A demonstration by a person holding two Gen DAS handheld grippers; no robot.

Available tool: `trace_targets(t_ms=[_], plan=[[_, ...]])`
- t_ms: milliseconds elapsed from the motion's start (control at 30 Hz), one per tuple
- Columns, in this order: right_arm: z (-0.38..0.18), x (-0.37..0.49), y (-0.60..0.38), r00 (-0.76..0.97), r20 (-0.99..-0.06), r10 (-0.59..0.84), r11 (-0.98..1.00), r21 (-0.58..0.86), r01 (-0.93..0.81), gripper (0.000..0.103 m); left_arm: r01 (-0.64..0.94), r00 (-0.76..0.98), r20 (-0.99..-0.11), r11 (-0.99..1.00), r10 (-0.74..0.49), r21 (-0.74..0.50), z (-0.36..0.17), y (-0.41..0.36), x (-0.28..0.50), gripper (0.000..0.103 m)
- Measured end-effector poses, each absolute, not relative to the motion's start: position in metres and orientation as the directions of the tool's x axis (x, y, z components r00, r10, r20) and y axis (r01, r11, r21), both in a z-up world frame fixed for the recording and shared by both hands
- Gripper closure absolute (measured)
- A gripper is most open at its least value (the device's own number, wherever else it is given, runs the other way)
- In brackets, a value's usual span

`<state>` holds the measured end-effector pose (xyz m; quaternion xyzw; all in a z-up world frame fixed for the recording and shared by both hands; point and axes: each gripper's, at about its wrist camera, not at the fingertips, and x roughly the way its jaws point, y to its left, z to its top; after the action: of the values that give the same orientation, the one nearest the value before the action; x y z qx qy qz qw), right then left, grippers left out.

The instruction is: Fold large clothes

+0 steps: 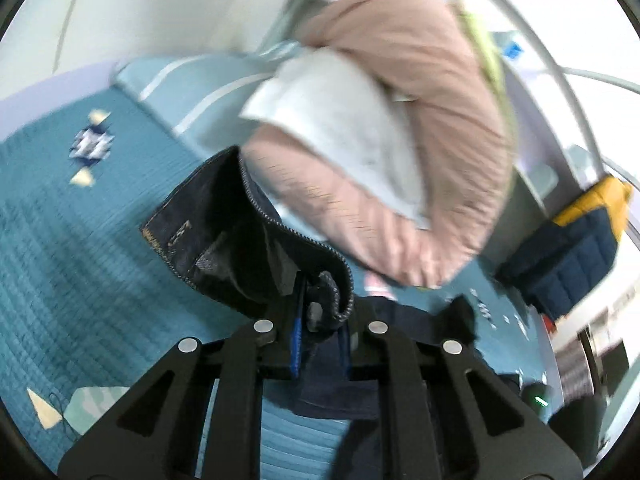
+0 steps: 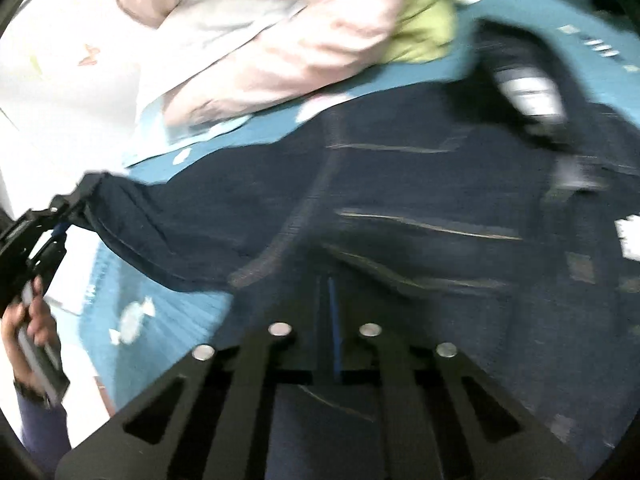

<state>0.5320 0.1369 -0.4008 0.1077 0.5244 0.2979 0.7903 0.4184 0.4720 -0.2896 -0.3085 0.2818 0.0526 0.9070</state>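
A dark navy denim garment (image 2: 420, 208) with a zipper lies spread on a teal quilted bed cover (image 1: 80, 248). My left gripper (image 1: 320, 320) is shut on a zippered edge of the garment (image 1: 248, 248) and lifts it off the bed. It also shows at the left of the right wrist view (image 2: 60, 216), pulling a corner of the cloth taut. My right gripper (image 2: 332, 320) is shut on the denim near its lower edge. Both views are motion-blurred.
A pile of pink (image 1: 420, 128), white and lime-green clothes (image 2: 428, 20) lies on the bed beyond the garment. A striped pillow (image 1: 192, 88) sits at the head. A navy and yellow bag (image 1: 572, 248) stands to the right. White walls surround the bed.
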Motion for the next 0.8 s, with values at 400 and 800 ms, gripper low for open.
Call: trace_targets(t_ms=[400, 800], plan=[[-0.439, 0.564, 0.183, 0.151, -0.736, 0.66, 0.743, 0.611, -0.274, 0.1, 0.027, 0.824, -0.485, 0.875, -0.293, -0.483, -0.238, 0.349, 0.454, 0.089], [-0.377, 0.488, -0.076, 0.512, -0.781, 0.359, 0.933, 0.278, -0.23, 0.097, 0.181, 0.655, -0.564, 0.829, -0.503, -0.529, -0.286, 0.146, 0.547, 0.089]])
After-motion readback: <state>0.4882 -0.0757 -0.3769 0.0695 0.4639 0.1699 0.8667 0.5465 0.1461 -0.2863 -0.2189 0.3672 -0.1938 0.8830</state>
